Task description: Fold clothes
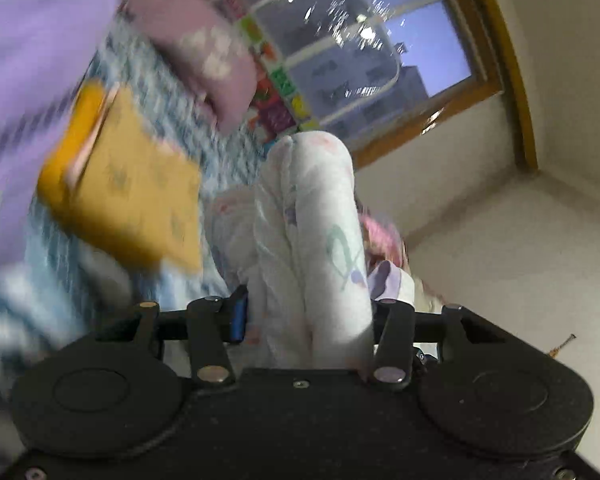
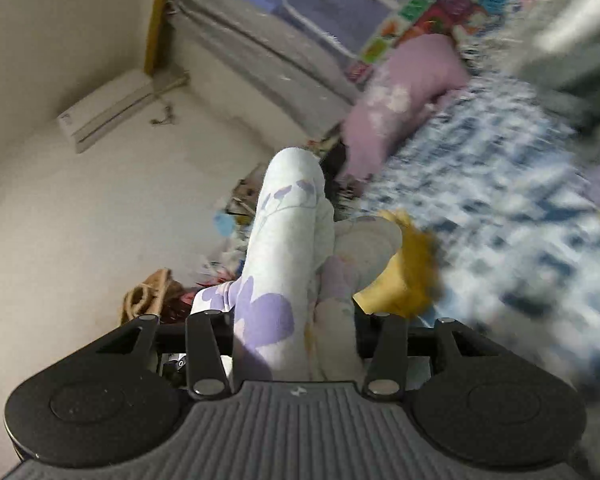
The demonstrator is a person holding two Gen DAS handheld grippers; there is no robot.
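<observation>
A white garment with lilac flower prints (image 1: 312, 208) is bunched between the fingers of my left gripper (image 1: 306, 280) and covers them; the gripper is shut on it and held up above the bed. The same white garment (image 2: 288, 240) also fills my right gripper (image 2: 296, 292), which is shut on it, its fingers hidden by the cloth. Both views are blurred by motion.
On the blue-and-white patterned bed cover (image 1: 168, 96) lie a folded yellow garment (image 1: 132, 200), a pink garment (image 1: 196, 60) and a lilac one (image 1: 32, 60). A window (image 1: 380, 40) is behind. The right wrist view shows an air conditioner (image 2: 108, 108) and clutter (image 2: 152, 296) by the wall.
</observation>
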